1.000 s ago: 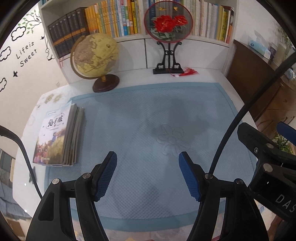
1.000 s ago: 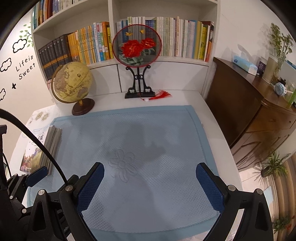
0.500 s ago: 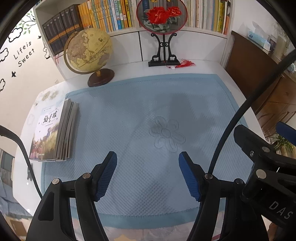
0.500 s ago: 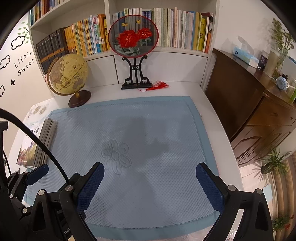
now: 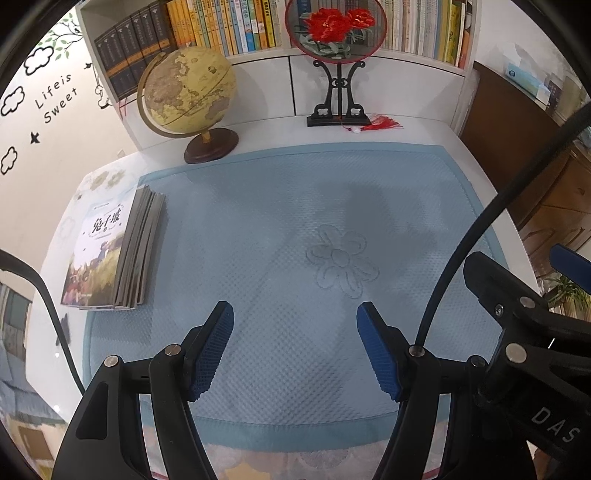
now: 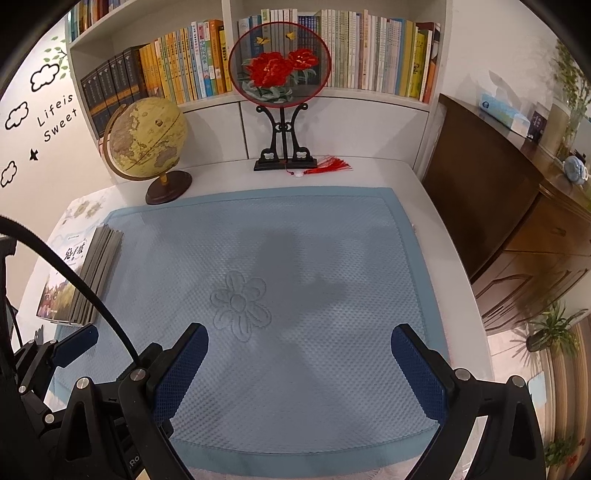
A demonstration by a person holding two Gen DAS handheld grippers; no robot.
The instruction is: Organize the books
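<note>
Low in each frame, the left gripper and right gripper hang with jaws spread apart, nothing between them, above a light blue quilted mat with a stitched flower at its middle. At the mat's left edge lies the stack of books, flat, cover up. Beyond, in the upper frame, a globe and a round fan on a black stand sit before a filled bookshelf; a dark wooden cabinet stands at the right
</note>
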